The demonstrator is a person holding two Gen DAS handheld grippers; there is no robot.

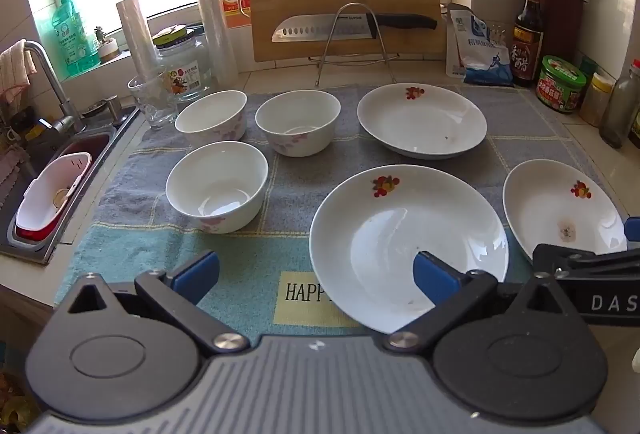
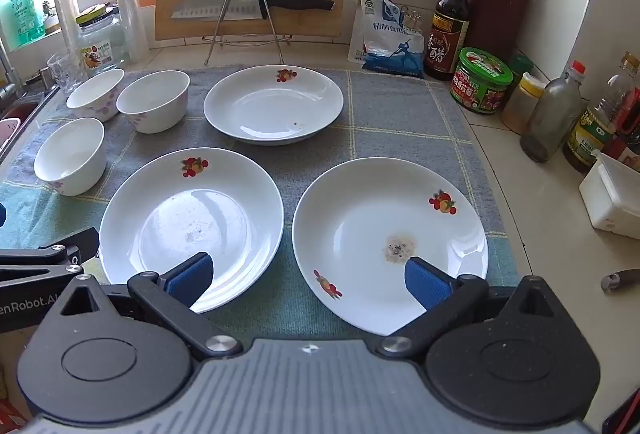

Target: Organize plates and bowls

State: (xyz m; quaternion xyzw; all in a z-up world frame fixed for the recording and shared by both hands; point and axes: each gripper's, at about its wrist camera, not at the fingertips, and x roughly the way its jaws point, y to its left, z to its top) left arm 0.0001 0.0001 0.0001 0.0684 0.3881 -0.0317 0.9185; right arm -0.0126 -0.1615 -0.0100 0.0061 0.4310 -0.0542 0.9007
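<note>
Three plates sit apart on the counter towel: spotted plate point(image 2: 390, 246) right under the right tool point(image 2: 310, 280), middle plate point(image 1: 408, 248) under the left tool point(image 1: 316, 276), far plate point(image 2: 274, 104) ahead. Three bowls point(image 1: 217, 186) lie ahead-left of the left tool. Both tools spread wide, empty.

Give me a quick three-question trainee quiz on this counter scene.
1. How many bowls stand on the towel?
2. True or false: the plates are stacked.
3. Which plate has a brownish stain at its centre: A far plate, B near-left plate, C near-right plate?

Key: 1. Three. 2. False, all three lie apart. 3. C.
</note>
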